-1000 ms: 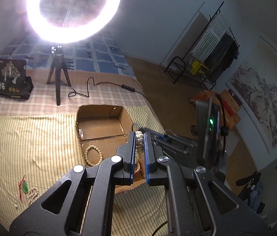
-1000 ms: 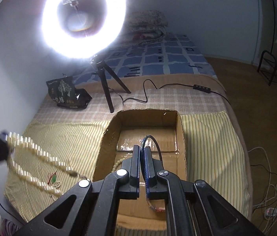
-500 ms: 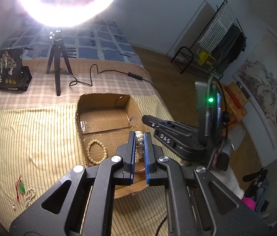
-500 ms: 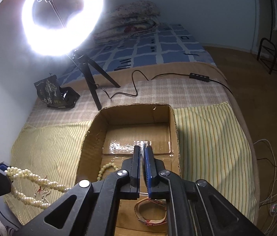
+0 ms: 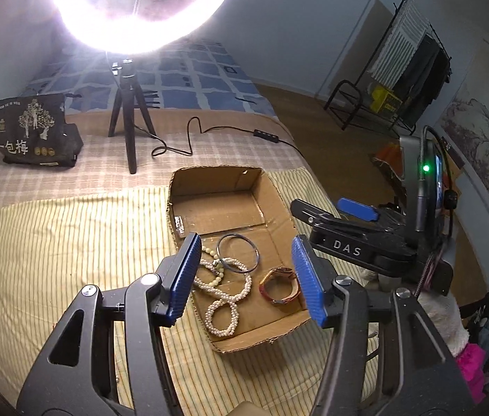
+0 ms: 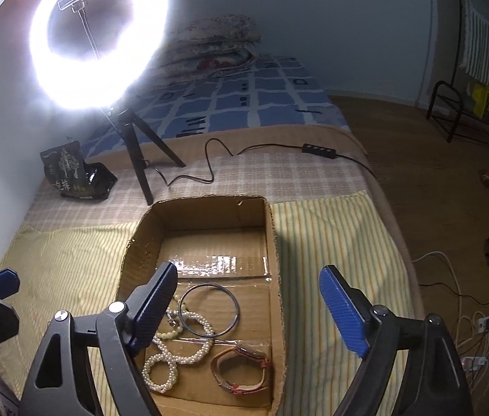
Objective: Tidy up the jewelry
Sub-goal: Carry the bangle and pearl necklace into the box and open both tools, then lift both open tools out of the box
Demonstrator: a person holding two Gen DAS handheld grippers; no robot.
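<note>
An open cardboard box (image 5: 223,180) (image 6: 209,208) lies on the yellow striped cloth on a bed. Inside it lie a white pearl necklace (image 5: 225,298) (image 6: 175,357), a thin dark bangle (image 5: 237,253) (image 6: 209,308), a brown strap watch (image 5: 279,284) (image 6: 241,371) and a pale bead bracelet (image 5: 216,274). My left gripper (image 5: 248,277) is open and empty above the box's near end. My right gripper (image 6: 251,308) is open and empty over the box; it also shows in the left wrist view (image 5: 348,239) at the box's right side.
A lit ring light on a black tripod (image 5: 128,111) (image 6: 140,159) stands behind the box, its cable (image 5: 189,145) trailing right. A black snack bag (image 5: 33,131) (image 6: 74,173) lies at far left. Wooden floor and a clothes rack (image 5: 400,79) are to the right.
Both grippers have opened. The pearl necklace left my left gripper and the bangle left my right gripper; both now lie in the box.
</note>
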